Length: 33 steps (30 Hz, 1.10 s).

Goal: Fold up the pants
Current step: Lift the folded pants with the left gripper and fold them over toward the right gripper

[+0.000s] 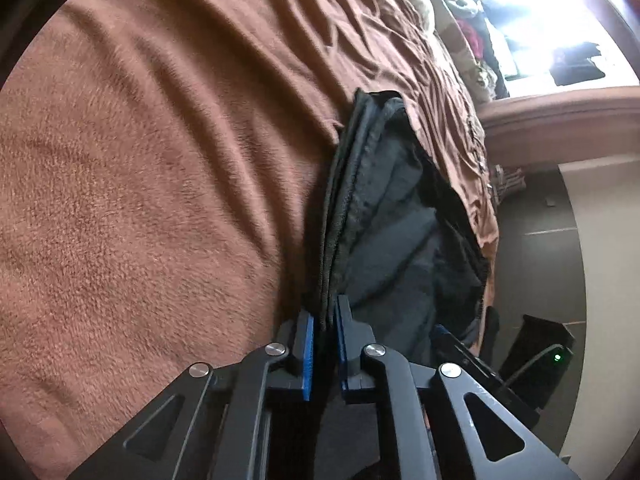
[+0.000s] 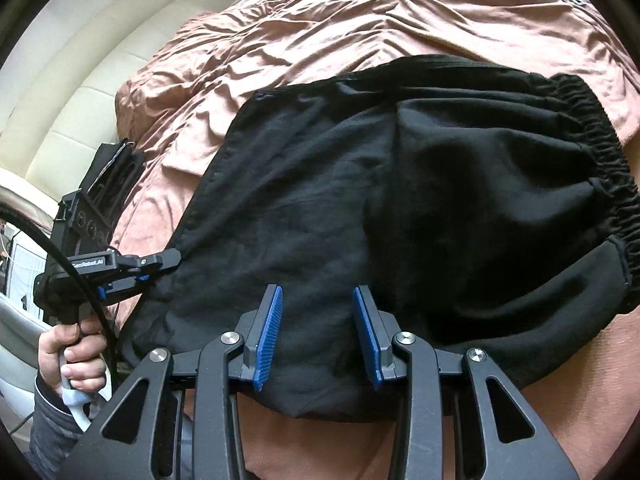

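Observation:
Black pants [image 2: 400, 200] lie folded on a brown blanket [image 2: 320, 40], their elastic waistband [image 2: 600, 152] at the right. In the right wrist view my left gripper [image 2: 170, 264] is at the pants' left edge, shut on the layered hem. The left wrist view shows that edge [image 1: 352, 184] running up from between the blue pads of the left gripper [image 1: 325, 320], which press on it. My right gripper [image 2: 318, 292] hangs over the pants' near edge. Its pads stand apart, with fabric below and between them but not pinched.
A person's hand [image 2: 68, 352] holds the left gripper's handle, with a black cable beside it. A cream padded wall [image 2: 80, 80] stands at the far left. The blanket's edge drops to a dark floor [image 1: 532, 248], where a black device [image 1: 552, 356] shows a green light.

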Available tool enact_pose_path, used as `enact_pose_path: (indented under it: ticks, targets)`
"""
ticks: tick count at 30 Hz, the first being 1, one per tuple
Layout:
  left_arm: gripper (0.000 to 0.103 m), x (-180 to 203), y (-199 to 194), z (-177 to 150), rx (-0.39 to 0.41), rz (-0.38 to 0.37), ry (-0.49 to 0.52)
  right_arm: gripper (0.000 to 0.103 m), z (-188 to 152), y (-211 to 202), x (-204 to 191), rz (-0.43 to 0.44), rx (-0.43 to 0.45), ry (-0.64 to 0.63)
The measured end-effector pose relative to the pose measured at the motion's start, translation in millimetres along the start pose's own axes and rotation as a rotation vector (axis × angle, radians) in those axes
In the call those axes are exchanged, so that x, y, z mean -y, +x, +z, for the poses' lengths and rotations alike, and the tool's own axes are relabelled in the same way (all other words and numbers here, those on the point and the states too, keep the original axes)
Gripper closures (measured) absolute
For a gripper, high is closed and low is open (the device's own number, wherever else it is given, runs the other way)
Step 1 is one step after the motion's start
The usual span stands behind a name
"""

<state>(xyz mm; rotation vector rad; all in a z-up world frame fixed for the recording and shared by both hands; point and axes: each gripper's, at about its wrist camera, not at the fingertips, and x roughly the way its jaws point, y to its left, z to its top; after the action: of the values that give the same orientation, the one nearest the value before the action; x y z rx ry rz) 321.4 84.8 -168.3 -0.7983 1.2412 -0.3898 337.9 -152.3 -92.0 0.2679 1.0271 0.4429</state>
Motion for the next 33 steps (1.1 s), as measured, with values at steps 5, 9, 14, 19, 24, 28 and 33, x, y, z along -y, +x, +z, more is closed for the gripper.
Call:
enact_pose_path:
  ticks: [5,9,14,19,24,28,33]
  targets:
    - [0.094,22.0,-9.7,-0.3,0.012,-0.025,0.038,0.069,-0.9,1.2,2.8,0.016,0.008,0.009]
    - [0.094,42.4,-14.6,-0.7,0.017,-0.036,0.069,0.069,1.3,-4.1,4.3,0.048,0.044,0.023]
    - [0.095,67.4,-20.6,1.1,0.031,-0.046,0.095,0.076,-0.5,7.1,14.8,0.019,0.04,0.067]
    - [0.095,95.2,-21.4,3.7,0.032,-0.041,0.121,0.09,-12.9,12.7,19.4,0.047,0.004,0.082]
    - [0.095,131.3,-13.4,6.0,0.018,-0.05,0.159,0.09,-28.0,6.4,19.2,0.098,-0.022,0.047]
    - [0.095,157.3,-3.6,5.3,-0.005,-0.063,0.181,0.09,-27.3,-5.7,39.8,0.139,-0.008,0.083]
    - [0.095,189.8,15.8,1.2,-0.042,-0.059,0.225,0.09,-27.3,-31.8,66.3,0.172,0.05,0.136]
